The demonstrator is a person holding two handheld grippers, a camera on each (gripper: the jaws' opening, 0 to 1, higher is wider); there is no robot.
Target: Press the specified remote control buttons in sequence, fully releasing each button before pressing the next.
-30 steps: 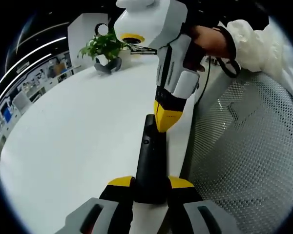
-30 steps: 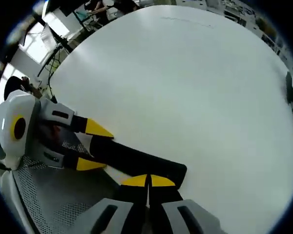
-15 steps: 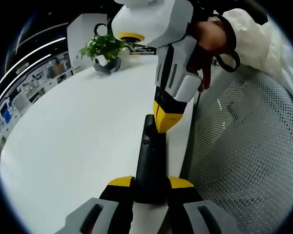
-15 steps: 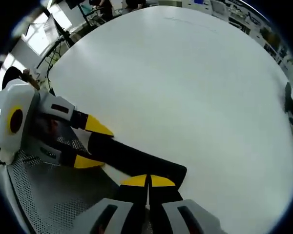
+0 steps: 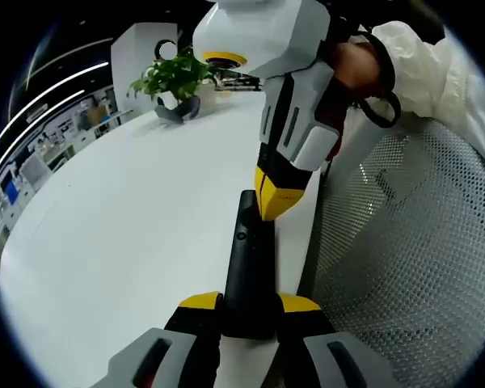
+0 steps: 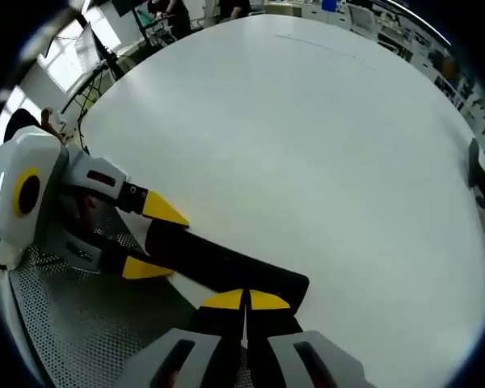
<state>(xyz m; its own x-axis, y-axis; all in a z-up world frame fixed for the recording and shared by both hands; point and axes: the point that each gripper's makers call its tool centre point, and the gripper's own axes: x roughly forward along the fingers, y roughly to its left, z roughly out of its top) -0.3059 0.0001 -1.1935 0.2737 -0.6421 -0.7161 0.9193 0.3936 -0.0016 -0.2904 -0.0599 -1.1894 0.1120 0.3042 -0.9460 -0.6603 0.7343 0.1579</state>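
Since a second ago little has moved: the right gripper [image 5: 276,206] has tipped slightly in the left gripper view, its yellow tips still on the far end of the black remote control [image 5: 249,267]. From the left of that view, a potted plant [image 5: 175,85] stands far off on the white table [image 5: 121,226]. The left gripper [image 5: 249,303] grips the remote's near end between its jaws. To the right lies a perforated white surface [image 5: 404,259]. In the right gripper view, the left gripper [image 6: 145,238] clamps the remote [image 6: 226,267], and the right gripper [image 6: 244,301] has its jaws closed together, tips over the remote's end.
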